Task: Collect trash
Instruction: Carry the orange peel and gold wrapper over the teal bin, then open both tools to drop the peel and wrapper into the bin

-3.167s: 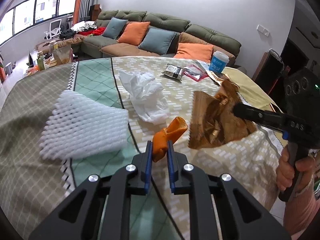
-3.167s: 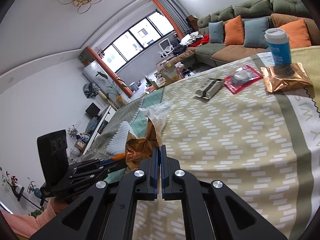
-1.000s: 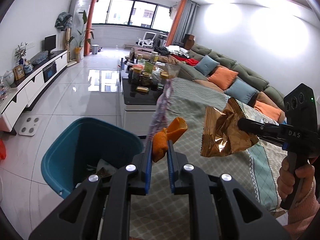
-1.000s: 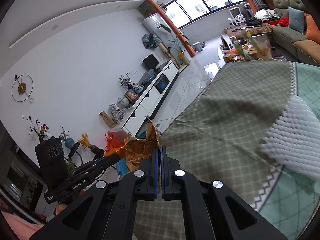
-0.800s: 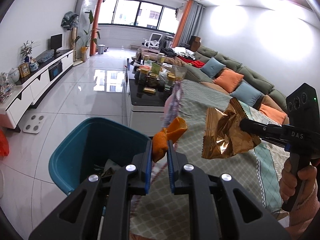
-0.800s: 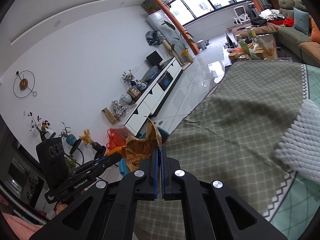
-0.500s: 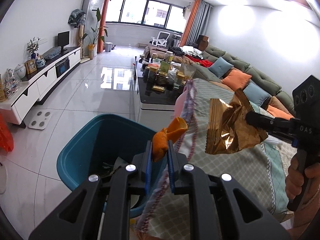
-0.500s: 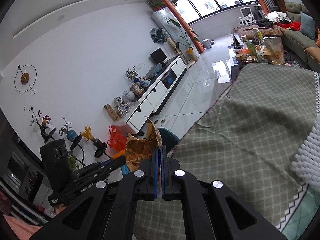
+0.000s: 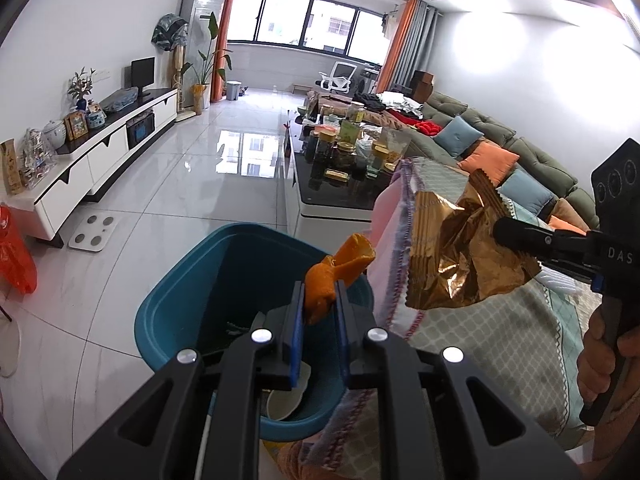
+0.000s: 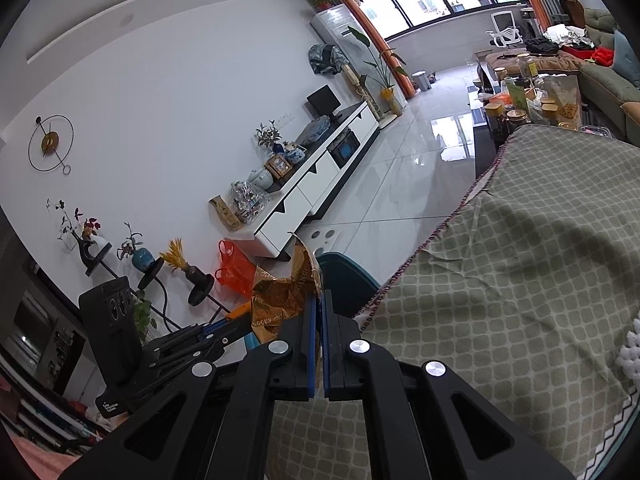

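My left gripper (image 9: 319, 300) is shut on a piece of orange peel (image 9: 336, 274) and holds it above the near rim of a teal trash bin (image 9: 188, 292) on the floor. My right gripper (image 10: 319, 312) is shut on a crumpled gold foil snack bag (image 10: 282, 300). In the left wrist view the bag (image 9: 460, 248) hangs to the right of the bin, over the edge of the cloth-covered table (image 9: 500, 344). The bin (image 10: 344, 276) shows just behind the bag in the right wrist view. The bin holds some trash at its bottom.
The table cloth (image 10: 520, 260) hangs over the table edge next to the bin. A black coffee table (image 9: 340, 184) with jars stands beyond. A white TV cabinet (image 9: 92, 152) runs along the left wall. A sofa (image 9: 500, 148) is at the right. A white scale (image 9: 94, 232) lies on the floor.
Both grippers swung from the table to the left toward the bin, each still holding its item. Over the last second the bin has come closer and more under my left gripper.
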`<state>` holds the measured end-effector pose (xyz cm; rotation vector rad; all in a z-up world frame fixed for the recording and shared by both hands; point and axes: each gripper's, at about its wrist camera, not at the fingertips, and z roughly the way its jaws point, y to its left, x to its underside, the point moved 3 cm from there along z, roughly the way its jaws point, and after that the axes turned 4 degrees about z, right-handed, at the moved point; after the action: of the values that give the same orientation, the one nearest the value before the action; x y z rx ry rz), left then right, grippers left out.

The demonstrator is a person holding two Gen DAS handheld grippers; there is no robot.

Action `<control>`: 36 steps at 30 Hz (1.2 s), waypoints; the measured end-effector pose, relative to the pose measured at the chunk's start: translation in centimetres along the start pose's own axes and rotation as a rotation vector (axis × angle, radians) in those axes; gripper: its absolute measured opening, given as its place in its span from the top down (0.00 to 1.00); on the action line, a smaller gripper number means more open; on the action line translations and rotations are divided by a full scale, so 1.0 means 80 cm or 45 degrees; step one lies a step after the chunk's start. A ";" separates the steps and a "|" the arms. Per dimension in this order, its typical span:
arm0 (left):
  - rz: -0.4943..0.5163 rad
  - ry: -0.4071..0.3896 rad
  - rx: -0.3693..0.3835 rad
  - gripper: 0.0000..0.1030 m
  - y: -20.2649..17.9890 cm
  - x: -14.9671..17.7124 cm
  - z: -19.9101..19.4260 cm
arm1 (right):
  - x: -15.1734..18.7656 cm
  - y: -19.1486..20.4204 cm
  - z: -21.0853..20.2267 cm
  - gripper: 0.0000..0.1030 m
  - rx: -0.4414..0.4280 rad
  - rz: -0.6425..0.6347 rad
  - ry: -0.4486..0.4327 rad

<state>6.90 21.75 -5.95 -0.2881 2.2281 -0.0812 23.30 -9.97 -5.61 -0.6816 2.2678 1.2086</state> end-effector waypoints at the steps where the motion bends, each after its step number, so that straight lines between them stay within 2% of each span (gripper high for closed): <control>1: -0.003 0.003 -0.005 0.85 0.002 0.001 0.001 | -0.001 0.002 0.002 0.97 0.001 -0.002 0.003; 32: -0.064 0.078 -0.096 0.84 0.026 0.008 0.035 | 0.001 0.030 0.089 0.95 0.045 -0.050 0.139; 35: -0.080 0.088 -0.092 0.83 0.031 0.010 0.039 | 0.000 0.033 0.099 0.94 0.050 -0.049 0.157; 36: -0.091 0.092 -0.091 0.79 0.033 0.010 0.041 | 0.000 0.032 0.101 0.93 0.050 -0.046 0.160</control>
<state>8.50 24.30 -8.99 -0.4099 2.2954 -0.0510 23.13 -1.87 -8.06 -0.8006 2.3642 1.1297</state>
